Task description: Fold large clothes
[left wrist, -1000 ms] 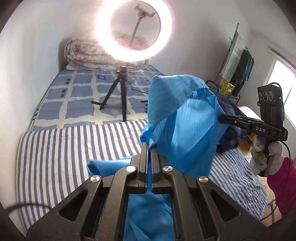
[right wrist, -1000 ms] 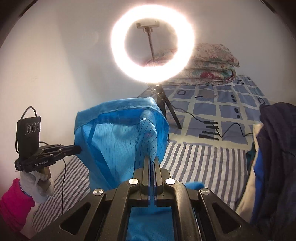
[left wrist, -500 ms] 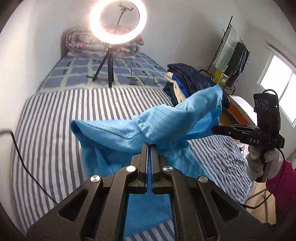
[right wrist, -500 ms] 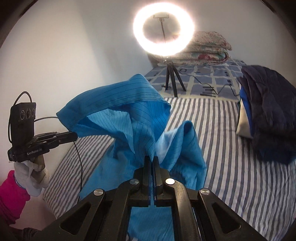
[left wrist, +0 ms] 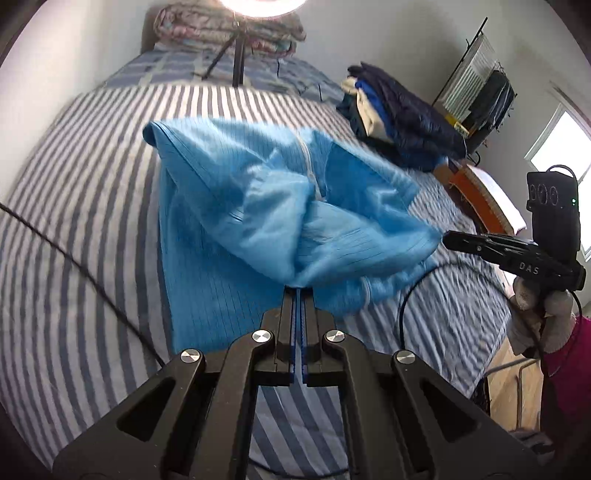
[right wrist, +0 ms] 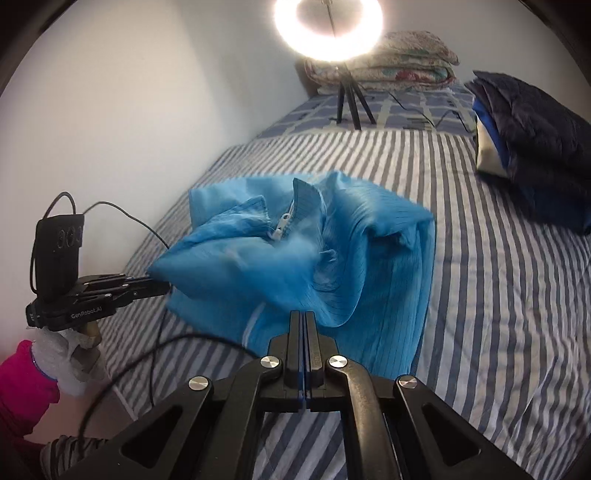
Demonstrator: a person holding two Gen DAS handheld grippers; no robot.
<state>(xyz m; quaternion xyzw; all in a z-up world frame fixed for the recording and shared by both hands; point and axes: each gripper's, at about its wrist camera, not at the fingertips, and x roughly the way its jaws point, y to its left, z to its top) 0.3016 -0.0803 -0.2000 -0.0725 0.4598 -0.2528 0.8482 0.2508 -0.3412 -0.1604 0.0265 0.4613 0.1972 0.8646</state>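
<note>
A bright blue pinstriped zip-front garment (left wrist: 280, 221) is held off the striped bedsheet (left wrist: 74, 229) by both grippers, its far part spread flat on the sheet ahead of them. The left gripper (left wrist: 300, 291) is clenched on a bunched edge of the fabric, which is pinched between its closed fingers. In the right wrist view the right gripper (right wrist: 303, 314) is likewise closed tight on a fold of the garment (right wrist: 314, 258), the cloth rising directly from its fingertips. The white zipper pull (right wrist: 281, 224) lies ahead of the right gripper, near the raised collar. From the right wrist view the left gripper (right wrist: 155, 286) is seen to the left, its tips buried in the garment's corner, and it is held by a gloved hand (right wrist: 70, 354). A pile of dark folded clothes (right wrist: 532, 147) rests ahead and to the right of the right gripper. A lit ring light on a tripod (right wrist: 332, 33) stands farther ahead, before folded floral quilts (right wrist: 406, 62). A black cable (left wrist: 85, 277) is draped across the sheet to the left of the left gripper.
</note>
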